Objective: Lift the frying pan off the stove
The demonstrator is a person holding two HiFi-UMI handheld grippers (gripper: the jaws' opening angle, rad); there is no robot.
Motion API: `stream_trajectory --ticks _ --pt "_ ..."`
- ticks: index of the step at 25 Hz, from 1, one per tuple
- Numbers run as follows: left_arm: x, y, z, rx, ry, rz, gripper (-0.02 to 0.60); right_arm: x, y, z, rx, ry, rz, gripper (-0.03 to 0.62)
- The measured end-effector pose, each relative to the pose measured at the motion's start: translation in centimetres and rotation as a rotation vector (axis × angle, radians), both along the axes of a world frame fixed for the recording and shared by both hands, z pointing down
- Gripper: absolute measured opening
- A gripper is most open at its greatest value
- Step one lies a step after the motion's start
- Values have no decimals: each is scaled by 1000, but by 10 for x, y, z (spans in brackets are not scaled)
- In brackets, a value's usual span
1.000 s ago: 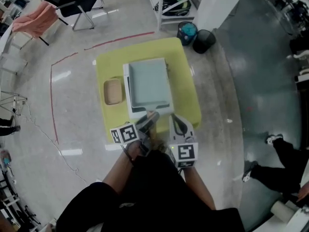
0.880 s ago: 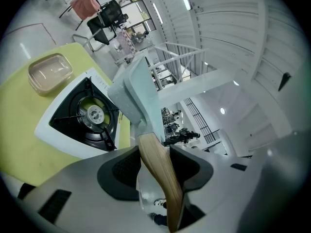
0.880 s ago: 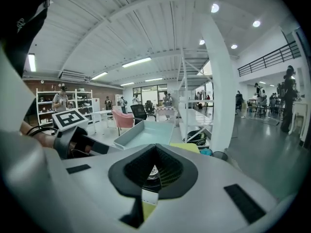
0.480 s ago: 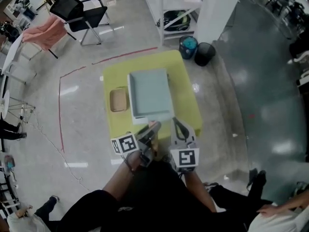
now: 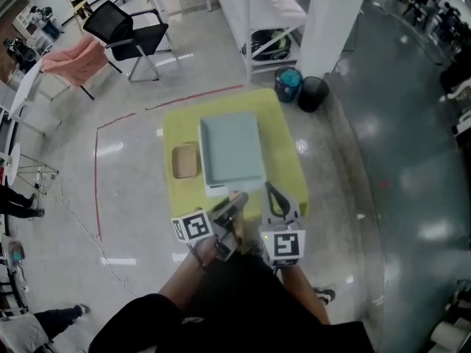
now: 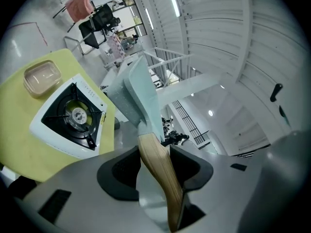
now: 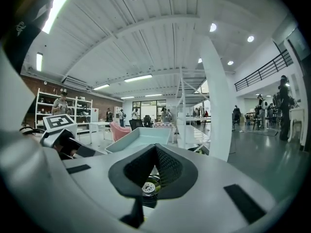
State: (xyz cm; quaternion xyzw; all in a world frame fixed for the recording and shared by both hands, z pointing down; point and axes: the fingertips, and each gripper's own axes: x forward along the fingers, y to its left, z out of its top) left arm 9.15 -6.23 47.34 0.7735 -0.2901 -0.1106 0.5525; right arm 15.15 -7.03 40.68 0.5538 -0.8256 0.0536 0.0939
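A square pale teal frying pan (image 5: 232,149) with a wooden handle (image 5: 232,200) hangs above the white gas stove (image 6: 68,115). My left gripper (image 5: 237,197) is shut on that handle. In the left gripper view the handle (image 6: 158,171) runs between the two dark pads, and the pan (image 6: 138,96) tilts up clear of the black burner. My right gripper (image 5: 272,191) hovers just right of the handle, its jaws shut with nothing in them. The right gripper view shows the pan (image 7: 138,140) ahead, beyond the closed pads.
The stove stands on a yellow table (image 5: 283,123) next to a tan plastic container (image 5: 184,162). Beyond the table stand a white shelf unit (image 5: 272,13), a pillar, two round bins (image 5: 288,83) and a black chair (image 5: 129,31). Red tape marks the floor on the left.
The pan stays gripped by the left gripper above the stove. The head view has drifted, so the table now sits lower and looks smaller. The person at the right has left the view.
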Motion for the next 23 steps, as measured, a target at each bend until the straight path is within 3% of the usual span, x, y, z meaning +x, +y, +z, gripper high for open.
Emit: stream_trajectory --ticks 23 --pt "-1 -2 -6 9 0 11 225 -2 -4 -10 22 -14 6 15"
